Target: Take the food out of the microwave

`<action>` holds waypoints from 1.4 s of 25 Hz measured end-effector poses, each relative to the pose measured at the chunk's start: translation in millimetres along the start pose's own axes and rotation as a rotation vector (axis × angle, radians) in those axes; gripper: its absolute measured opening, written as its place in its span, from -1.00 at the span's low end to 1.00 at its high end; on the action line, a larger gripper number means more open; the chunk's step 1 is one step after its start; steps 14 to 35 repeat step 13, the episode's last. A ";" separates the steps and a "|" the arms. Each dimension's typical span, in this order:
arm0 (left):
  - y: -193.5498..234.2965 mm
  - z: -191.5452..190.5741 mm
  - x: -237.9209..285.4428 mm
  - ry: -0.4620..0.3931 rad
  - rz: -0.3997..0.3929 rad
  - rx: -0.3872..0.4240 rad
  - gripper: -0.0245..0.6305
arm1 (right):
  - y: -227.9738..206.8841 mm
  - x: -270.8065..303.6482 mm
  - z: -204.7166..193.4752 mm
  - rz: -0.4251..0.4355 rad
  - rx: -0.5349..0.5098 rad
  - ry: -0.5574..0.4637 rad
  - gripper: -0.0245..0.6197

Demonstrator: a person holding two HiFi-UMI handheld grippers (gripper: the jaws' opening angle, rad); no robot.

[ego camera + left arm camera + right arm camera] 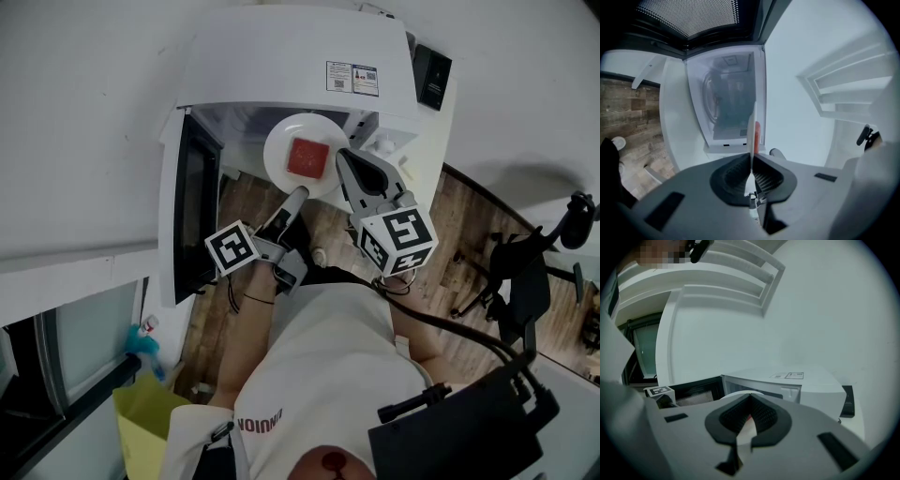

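Observation:
A white plate carrying a red square of food hangs in front of the open microwave, outside its cavity. My left gripper is shut on the plate's near rim. In the left gripper view the plate stands edge-on between the jaws, with the food beside it. My right gripper is shut on the plate's right rim. In the right gripper view, the plate shows just past the closed jaws. The microwave door is swung out to the left.
A black box sits on the white counter right of the microwave. Wooden floor lies below, with a black office chair at right. A yellow bag is at lower left. Black gear hangs at the person's waist.

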State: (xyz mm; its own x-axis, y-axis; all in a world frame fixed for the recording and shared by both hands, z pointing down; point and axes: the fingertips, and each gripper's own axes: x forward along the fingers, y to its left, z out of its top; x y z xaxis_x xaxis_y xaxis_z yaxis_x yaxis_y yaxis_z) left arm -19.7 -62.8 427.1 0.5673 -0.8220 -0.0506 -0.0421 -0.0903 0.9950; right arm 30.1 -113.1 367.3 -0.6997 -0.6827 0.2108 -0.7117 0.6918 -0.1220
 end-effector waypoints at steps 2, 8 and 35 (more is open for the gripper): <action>0.3 -0.3 -0.1 0.000 -0.001 -0.003 -0.85 | 0.2 0.2 -0.1 0.001 0.001 -0.001 -0.86; 0.9 -0.9 -1.0 -0.001 0.001 -0.005 -0.85 | 0.8 0.0 1.2 0.006 0.009 -0.008 -0.86; 0.6 -0.3 -2.2 -0.001 0.003 -0.003 -0.85 | 2.0 0.1 0.4 0.006 0.007 -0.005 -0.86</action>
